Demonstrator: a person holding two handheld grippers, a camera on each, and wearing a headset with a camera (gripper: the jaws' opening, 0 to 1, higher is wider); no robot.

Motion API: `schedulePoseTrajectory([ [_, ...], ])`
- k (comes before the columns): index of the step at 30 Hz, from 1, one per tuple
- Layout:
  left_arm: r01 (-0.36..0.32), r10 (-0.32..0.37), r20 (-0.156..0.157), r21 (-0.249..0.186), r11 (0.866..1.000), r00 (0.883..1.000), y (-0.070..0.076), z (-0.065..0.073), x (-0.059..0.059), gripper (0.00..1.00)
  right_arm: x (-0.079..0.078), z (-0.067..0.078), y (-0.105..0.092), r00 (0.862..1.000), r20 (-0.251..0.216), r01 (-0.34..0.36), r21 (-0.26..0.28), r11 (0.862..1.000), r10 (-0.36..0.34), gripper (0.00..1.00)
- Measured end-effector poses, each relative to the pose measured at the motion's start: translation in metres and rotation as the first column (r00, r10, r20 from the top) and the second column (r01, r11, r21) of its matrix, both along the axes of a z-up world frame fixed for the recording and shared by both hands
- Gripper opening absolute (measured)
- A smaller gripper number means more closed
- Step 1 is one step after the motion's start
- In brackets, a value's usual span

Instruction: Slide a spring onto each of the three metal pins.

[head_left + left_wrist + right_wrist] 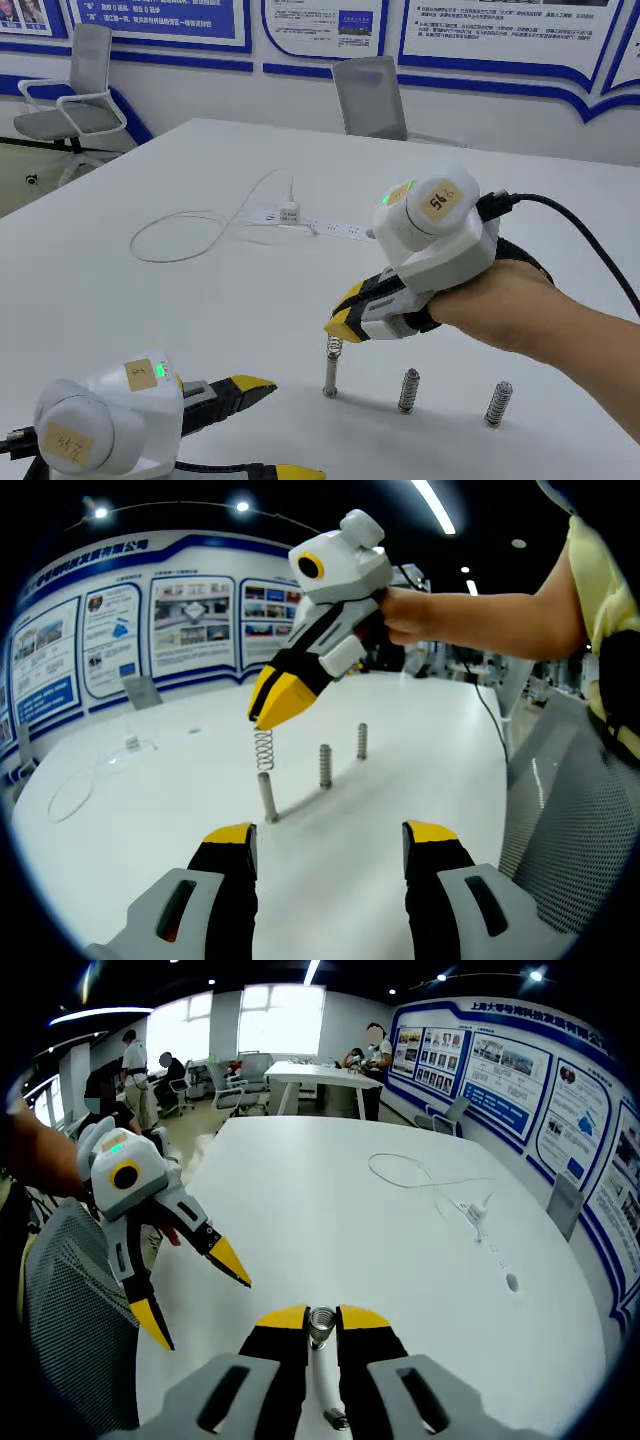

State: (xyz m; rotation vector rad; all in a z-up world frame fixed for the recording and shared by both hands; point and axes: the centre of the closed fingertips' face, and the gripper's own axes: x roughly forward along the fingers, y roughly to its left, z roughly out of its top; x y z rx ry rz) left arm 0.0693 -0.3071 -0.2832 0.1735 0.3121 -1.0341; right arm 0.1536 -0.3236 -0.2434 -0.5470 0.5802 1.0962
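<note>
White tabletop [200, 330] runs back to a wall of blue-framed posters [330, 25], with grey chairs [370, 95] behind it and a power strip [310, 226] with a looped white cable [180, 235] lying mid-table. Three metal pins [330, 380] stand upright in a row near the front edge. The right gripper [334, 330] has its yellow-tipped jaws clenched on a spring [264, 750] that sits over the top of the leftmost pin [268, 800] as the head view has it — the lower shaft is bare below the coils. The middle spring [408, 390] and the rightmost spring [498, 403] sit down over their own pins, reaching the table. The left gripper [330, 832] hovers low beside the row, well apart from it — jaws spread wide, grasping nothing
</note>
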Motion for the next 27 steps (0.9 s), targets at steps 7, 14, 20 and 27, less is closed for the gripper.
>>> schedulePoseTrajectory([
  [7, -0.005, 0.005, -0.003, 0.003, 1.0, 1.0, 0.002, 0.0, 0.001, 0.6, 0.003, -0.005, 0.0, 1.0, -0.006, 0.008, 0.003, 1.0, -0.008, 0.11],
  [14, -0.004, 0.004, -0.006, 0.005, 1.0, 1.0, 0.001, -0.002, 0.002, 0.59, 0.006, -0.01, -0.001, 1.0, -0.015, 0.014, 0.003, 1.0, -0.014, 0.11],
  [20, -0.006, 0.006, -0.011, 0.006, 1.0, 1.0, 0.002, -0.003, 0.002, 0.59, 0.009, -0.011, 0.0, 1.0, -0.022, 0.023, 0.018, 1.0, -0.023, 0.11],
  [27, -0.007, 0.007, -0.012, 0.007, 1.0, 1.0, 0.002, -0.003, 0.002, 0.59, 0.007, -0.014, 0.001, 0.999, -0.026, 0.02, 0.009, 1.0, -0.019, 0.11],
])
